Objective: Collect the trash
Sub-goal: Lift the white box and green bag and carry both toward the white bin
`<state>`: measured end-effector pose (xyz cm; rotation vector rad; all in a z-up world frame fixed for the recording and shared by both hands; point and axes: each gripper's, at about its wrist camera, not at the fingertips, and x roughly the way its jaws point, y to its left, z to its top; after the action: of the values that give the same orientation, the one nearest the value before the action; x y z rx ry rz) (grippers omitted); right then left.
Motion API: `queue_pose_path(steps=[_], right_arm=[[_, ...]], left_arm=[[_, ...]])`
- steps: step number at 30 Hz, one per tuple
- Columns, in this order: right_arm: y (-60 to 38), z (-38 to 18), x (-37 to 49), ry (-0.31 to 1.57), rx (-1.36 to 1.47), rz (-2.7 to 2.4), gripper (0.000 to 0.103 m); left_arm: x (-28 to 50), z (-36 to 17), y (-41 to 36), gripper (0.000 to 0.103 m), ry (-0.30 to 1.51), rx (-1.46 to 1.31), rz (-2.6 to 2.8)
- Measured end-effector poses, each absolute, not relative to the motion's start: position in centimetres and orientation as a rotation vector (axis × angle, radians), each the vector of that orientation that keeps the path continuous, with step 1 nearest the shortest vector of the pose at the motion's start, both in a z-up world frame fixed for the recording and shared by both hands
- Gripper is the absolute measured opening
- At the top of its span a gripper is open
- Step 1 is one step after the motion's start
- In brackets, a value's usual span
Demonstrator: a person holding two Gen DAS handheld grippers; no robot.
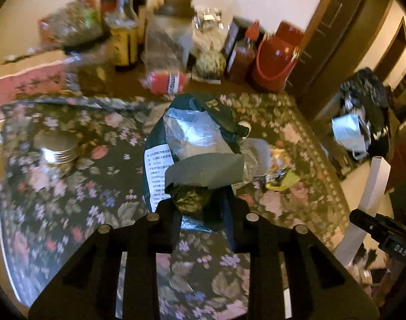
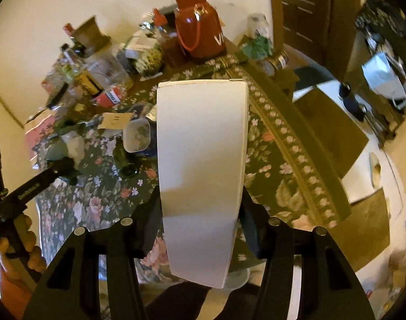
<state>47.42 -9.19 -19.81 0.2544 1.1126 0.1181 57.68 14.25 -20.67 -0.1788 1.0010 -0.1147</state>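
The floral-clothed surface (image 1: 69, 213) is lying under my left gripper (image 1: 203, 208), whose fingers are pinching a crumpled dark-green foil bag with a white label (image 1: 192, 144); loose foil could slip. In the right view, my right gripper (image 2: 201, 208) is clamping a tall white cardboard box (image 2: 203, 144), hiding whatever lies behind it.

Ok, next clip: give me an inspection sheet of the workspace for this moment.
Surface: table under a floral cloth, crowded along the wall side.
Job's things: dark foil bag in the left gripper; white box in the right gripper.
Clutter: tin, bottles, red jug, white cup, wrappers.
Grippers: both shut on their loads.
Cables: nothing seen.
Surroundings: dark door, black bag beside the table, pale floor with cardboard.
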Motion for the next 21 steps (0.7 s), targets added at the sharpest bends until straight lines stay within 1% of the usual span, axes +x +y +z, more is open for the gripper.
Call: queue_pose_path(steps=[9, 15, 21], right_arm=[[-11.9, -15.4, 43.9, 1.004, 0.139, 0.294, 0.05], [-12.4, -12.3, 41.5, 0.93, 0.131, 0.388, 0.05], [-11.8, -10.2, 38.4, 0.868, 0.135, 0.42, 0.05]], left_arm=[[48.8, -14.4, 9.6, 0.027, 0.813, -0.223, 0.002], [43.3, -11.0, 6.6, 0.027, 0.749, -0.196, 0.029], [39.0, -8.6, 5.3, 0.027, 0.694, -0.169, 0.013]])
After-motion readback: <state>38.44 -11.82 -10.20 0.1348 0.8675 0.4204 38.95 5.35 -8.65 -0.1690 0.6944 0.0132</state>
